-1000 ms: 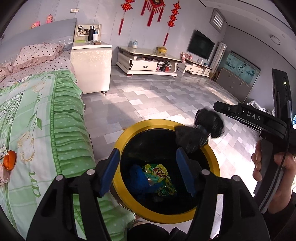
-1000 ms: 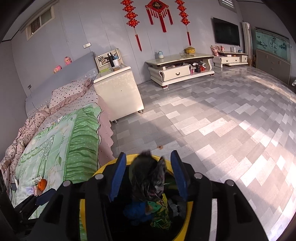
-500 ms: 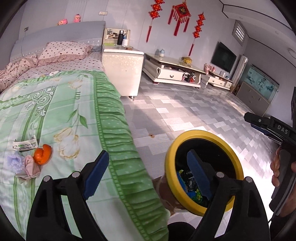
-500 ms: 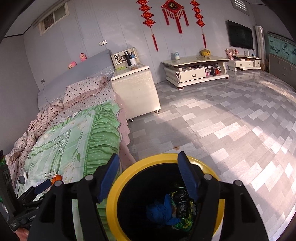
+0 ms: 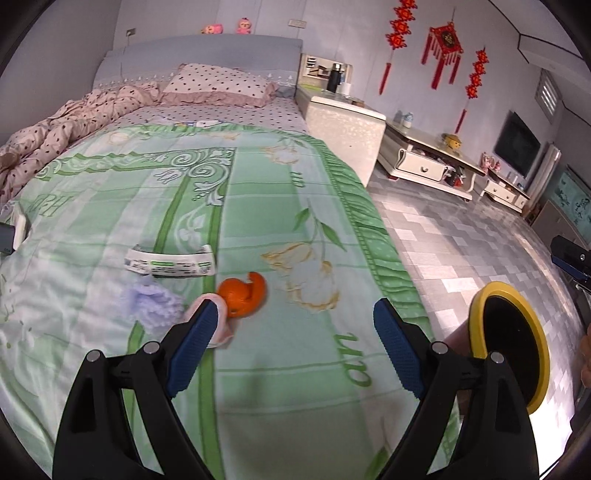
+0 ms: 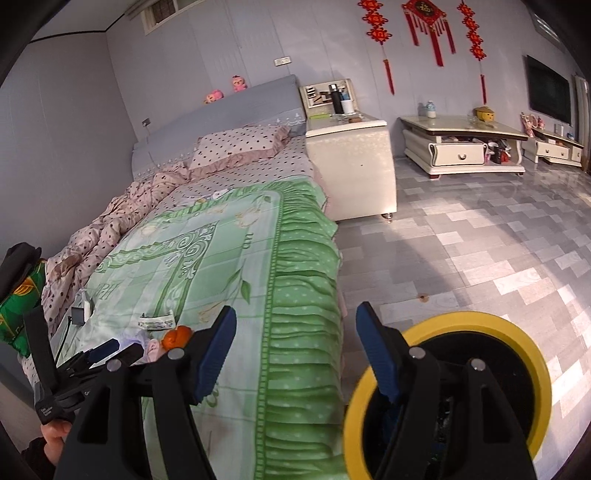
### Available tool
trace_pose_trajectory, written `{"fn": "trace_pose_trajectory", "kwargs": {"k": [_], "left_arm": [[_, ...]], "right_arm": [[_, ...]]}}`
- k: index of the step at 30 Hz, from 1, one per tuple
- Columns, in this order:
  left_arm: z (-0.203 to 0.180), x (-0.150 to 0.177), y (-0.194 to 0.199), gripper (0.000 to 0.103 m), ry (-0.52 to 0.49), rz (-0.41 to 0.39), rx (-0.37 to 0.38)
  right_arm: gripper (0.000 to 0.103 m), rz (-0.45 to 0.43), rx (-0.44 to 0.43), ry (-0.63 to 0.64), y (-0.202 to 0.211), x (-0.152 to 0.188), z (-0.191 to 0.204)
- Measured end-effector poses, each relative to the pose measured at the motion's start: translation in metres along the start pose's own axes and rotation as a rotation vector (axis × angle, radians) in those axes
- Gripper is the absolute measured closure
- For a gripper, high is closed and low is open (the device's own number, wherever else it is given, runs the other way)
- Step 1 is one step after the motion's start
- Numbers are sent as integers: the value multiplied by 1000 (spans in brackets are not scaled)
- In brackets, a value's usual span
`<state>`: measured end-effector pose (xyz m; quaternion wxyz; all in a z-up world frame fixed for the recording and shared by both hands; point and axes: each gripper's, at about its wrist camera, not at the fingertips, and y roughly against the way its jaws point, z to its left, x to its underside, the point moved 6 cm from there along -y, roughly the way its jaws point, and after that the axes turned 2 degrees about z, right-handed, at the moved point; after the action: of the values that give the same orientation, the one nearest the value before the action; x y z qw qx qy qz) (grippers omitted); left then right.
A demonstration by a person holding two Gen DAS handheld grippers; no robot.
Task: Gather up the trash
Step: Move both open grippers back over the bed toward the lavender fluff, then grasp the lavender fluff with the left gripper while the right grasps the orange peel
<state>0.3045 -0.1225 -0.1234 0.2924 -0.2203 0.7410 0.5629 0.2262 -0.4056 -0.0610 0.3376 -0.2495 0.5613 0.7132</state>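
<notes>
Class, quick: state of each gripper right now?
Left gripper: open, holding nothing, over the bed.
Right gripper: open, holding nothing, beside the bin.

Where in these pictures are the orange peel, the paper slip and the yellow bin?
orange peel [image 5: 242,295], left wrist view, middle of the peel.
paper slip [image 5: 170,263], left wrist view, printed middle.
yellow bin [image 6: 458,320], right wrist view, top rim.

A green flowered blanket [image 5: 236,206] covers the bed, with a dotted pillow [image 5: 218,85] at the grey headboard [image 5: 199,55] (two small dolls on top). A white cabinet [image 6: 351,162] stands beside it, red ornaments [image 6: 424,22] on the wall.
</notes>
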Motion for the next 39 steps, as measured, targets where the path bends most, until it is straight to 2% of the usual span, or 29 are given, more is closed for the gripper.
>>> {"fn": "trace_pose_trajectory", "kwargs": {"k": [5,12,24,26,33,35,38,39], "left_arm": [[58,1,-5,21,75,12,-63],[114,7,-21,21,163,46,-116],[160,24,-58,22,260,109,-132],[164,27,-63,25,267,117,-127],[168,37,-80,46,288,142,-76],[169,38,-84,48,296,146,-61],[170,38,-88,57,302,145,-45],[171,39,-90,64,303,147,-40]], "right_arm": [[37,32,-60,59,-29,3,48],[37,107,-113,87,-75,10,100],[37,222,-163,105,-148,23,146],[37,255,-175,98,-162,27,151],[37,361,-190,85,-209,50,169],[38,384,-181,86,-222,55,174],[43,417,-174,81,-238,62,179],[46,429,-173,80,-244,64,181]]}}
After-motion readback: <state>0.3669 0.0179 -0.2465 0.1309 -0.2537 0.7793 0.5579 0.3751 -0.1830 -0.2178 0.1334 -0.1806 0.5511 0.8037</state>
